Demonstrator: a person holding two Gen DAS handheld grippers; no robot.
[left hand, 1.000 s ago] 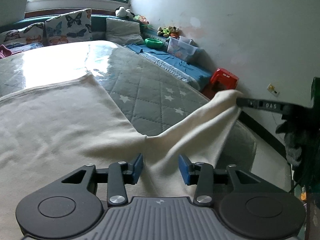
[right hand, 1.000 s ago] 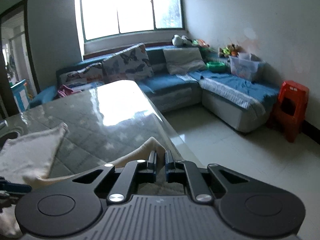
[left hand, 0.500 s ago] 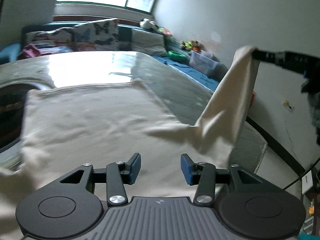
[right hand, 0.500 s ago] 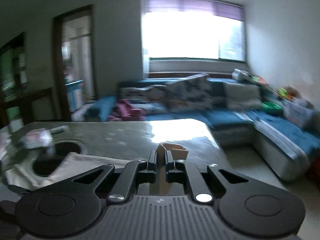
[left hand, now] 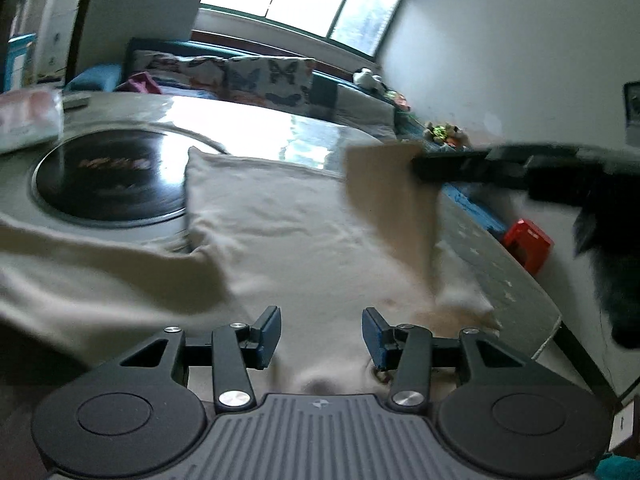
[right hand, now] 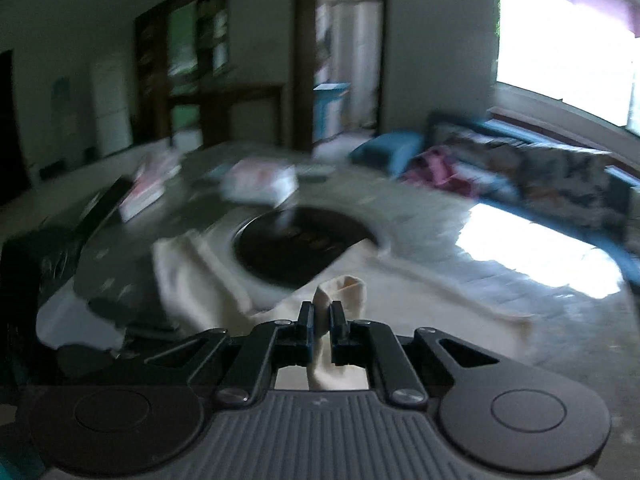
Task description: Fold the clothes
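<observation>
A cream garment (left hand: 288, 232) lies spread on the grey quilted table top. My left gripper (left hand: 320, 330) is open and empty, low over the garment's near edge. My right gripper (right hand: 322, 314) is shut on a corner of the cream garment (right hand: 340, 292) and holds it lifted above the table. In the left wrist view the right gripper (left hand: 432, 166) comes in from the right with the raised flap (left hand: 394, 196) hanging from it over the spread cloth.
A round black hotplate (left hand: 106, 182) is set in the table at the left, partly under the cloth. Packets (right hand: 256, 184) lie at the table's far side. A blue sofa (left hand: 256, 76) and a red stool (left hand: 528, 242) stand beyond the table.
My right gripper has swung the held corner up and leftward over the spread garment, folding the flap across. My left gripper stays open and has turned left.
</observation>
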